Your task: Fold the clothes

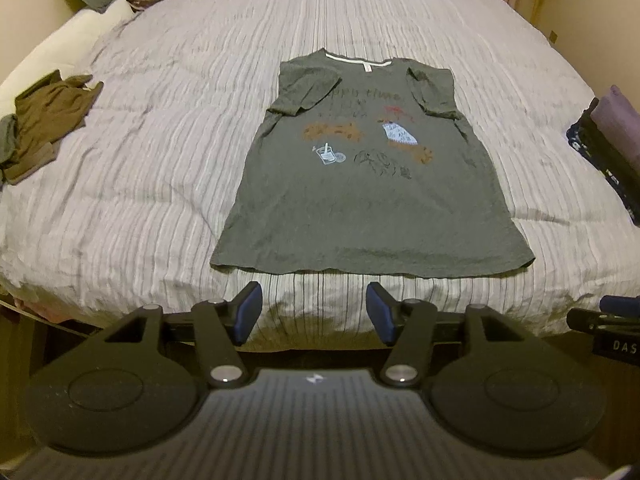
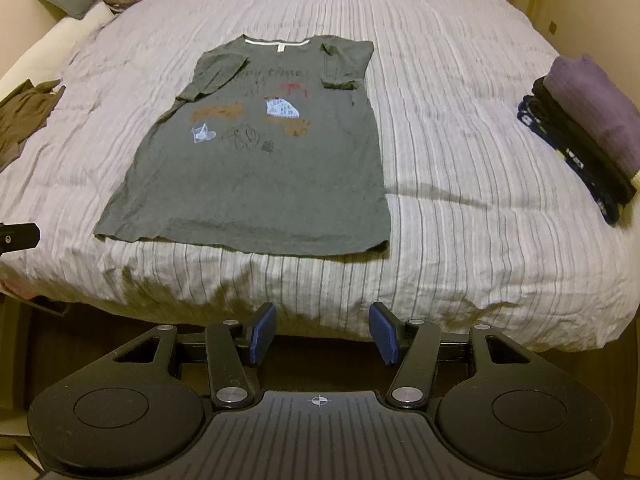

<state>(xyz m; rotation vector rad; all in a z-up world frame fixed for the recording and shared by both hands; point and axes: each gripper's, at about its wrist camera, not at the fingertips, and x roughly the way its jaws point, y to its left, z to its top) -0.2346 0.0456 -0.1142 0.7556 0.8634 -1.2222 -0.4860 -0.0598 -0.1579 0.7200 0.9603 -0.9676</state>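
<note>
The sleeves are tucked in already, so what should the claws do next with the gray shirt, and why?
Probably reach forward and pinch the bottom hem's two corners. The gray shirt lies flat on the bed with both sleeves folded in, and the left claw and right claw are open, empty and short of the hem, so folding hem to collar looks next.

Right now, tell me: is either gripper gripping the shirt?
No. Both the left gripper and right gripper hang open short of the shirt, which lies flat on the bed.
</note>
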